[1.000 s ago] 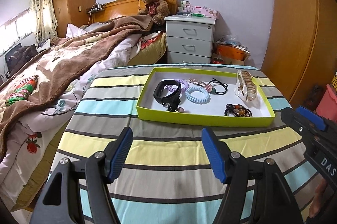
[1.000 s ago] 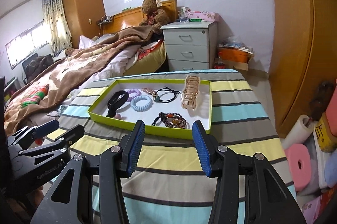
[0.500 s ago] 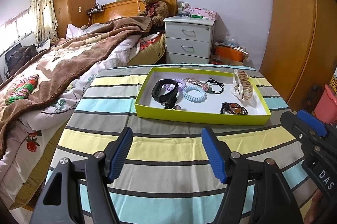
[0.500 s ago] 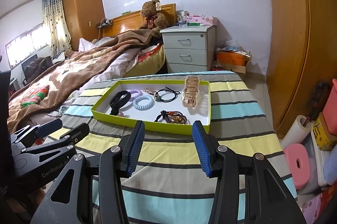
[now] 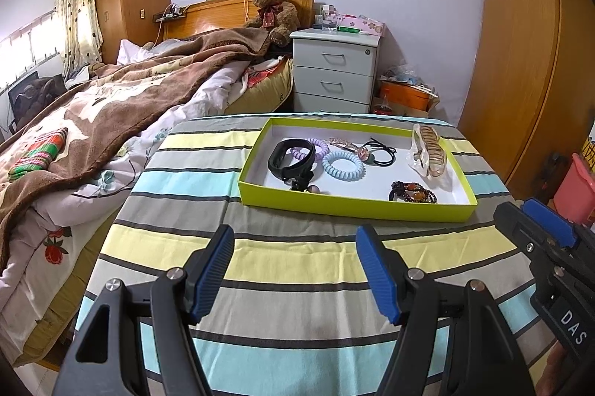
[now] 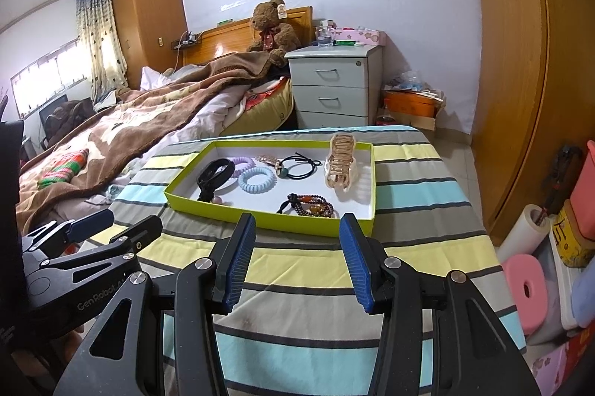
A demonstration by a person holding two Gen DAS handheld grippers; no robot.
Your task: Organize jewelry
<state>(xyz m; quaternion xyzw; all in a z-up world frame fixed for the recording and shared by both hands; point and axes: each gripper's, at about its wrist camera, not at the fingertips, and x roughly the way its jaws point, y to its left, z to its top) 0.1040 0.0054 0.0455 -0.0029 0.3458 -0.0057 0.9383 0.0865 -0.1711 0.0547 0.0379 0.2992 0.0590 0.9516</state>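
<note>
Here a striped tablecloth (image 5: pixel 297 258) bears a green tray (image 5: pixel 353 206) beside a bed (image 5: pixel 111 105); both grippers' fingers (image 5: pixel 214 269) gape empty.

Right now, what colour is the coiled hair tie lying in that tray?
Pale blue: the coiled hair tie shows best in the right wrist view; a lilac one lies behind.

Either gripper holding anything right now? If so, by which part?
Nothing held. Left gripper and right gripper both stand open over the striped cloth, short of the green tray; all jewelry lies inside it.
</note>
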